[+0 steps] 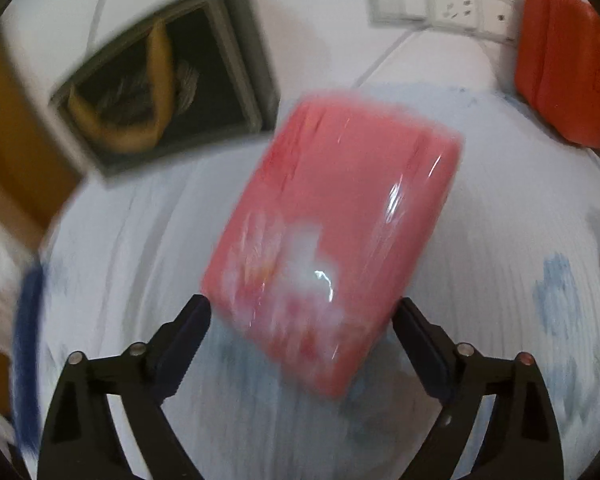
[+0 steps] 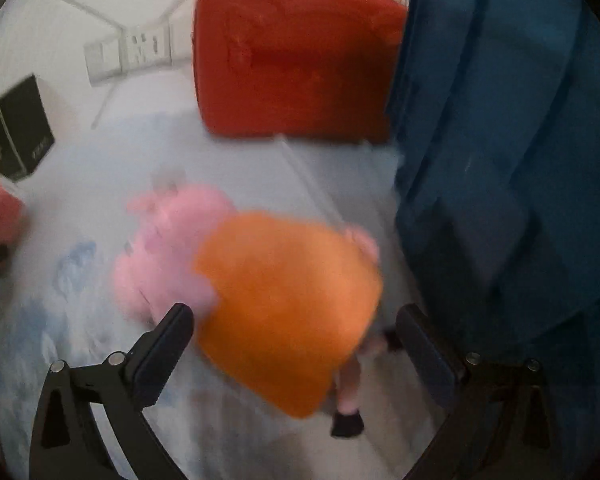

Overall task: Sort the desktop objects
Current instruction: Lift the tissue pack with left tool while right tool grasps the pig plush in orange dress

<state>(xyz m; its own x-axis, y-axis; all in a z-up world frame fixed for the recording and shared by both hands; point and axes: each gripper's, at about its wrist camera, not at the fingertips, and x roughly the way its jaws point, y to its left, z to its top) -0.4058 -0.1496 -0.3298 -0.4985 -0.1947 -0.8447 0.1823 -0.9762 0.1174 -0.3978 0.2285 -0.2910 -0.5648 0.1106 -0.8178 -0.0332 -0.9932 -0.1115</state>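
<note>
A red plastic-wrapped pack lies tilted on the pale blue-patterned cloth. My left gripper is open, its fingers on either side of the pack's near end; I cannot tell if they touch it. A pink plush pig in an orange dress lies on the cloth. My right gripper is open around the dress end of the pig. Both views are blurred. The red pack also shows at the left edge of the right wrist view.
A black framed box stands at the back left. A red handled bag stands at the back. A blue bin rises close on the right. Wall sockets sit behind.
</note>
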